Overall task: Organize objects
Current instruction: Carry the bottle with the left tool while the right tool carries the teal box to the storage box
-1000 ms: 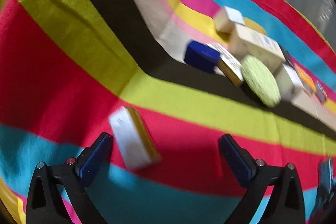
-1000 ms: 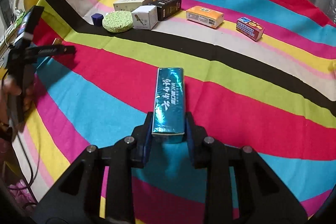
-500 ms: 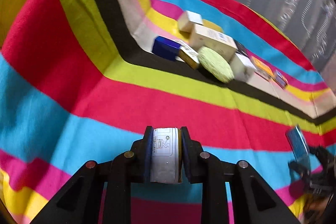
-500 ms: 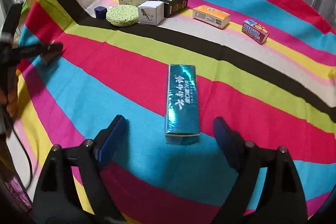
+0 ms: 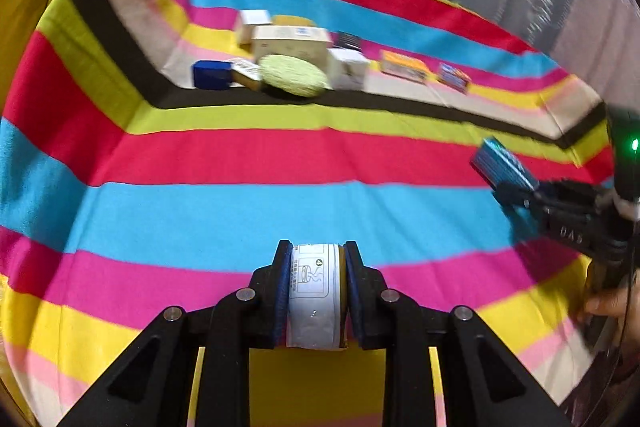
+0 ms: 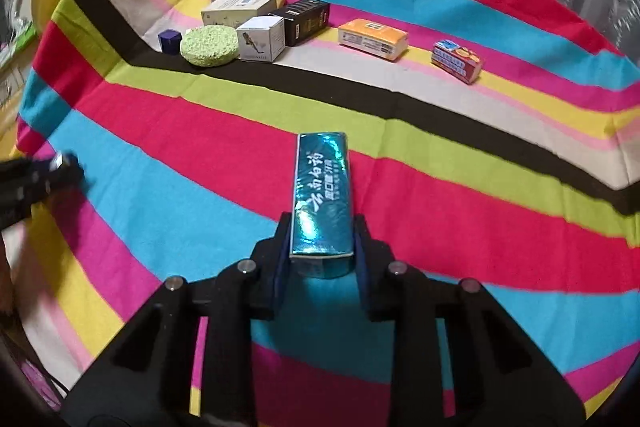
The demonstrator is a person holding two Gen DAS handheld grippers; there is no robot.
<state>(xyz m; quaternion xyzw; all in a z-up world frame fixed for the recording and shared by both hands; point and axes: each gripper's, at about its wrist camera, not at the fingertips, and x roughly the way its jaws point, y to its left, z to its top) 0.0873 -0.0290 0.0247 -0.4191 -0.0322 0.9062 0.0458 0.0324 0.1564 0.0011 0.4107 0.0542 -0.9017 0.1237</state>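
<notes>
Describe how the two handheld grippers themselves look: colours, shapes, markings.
Both the left gripper and right gripper are matte black, with angular linkage arms, triangular cut-outs and round silver pivot pins. Finger pads are dark blue. From the left view, the right gripper's body shows a green light, faint lettering, and a bare hand.

Black left hand-held gripper (image 5: 316, 287), silver screws, blue-padded fingers (image 5: 282, 291); right hand-held gripper (image 6: 322, 247) alike

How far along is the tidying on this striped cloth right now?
Done: a cluster at the far side, including the green sponge, white box and black box. In hand: the left gripper is shut on a white carton, the right gripper on a teal box. Left: placing both; the orange pack and red pack lie apart.
</notes>
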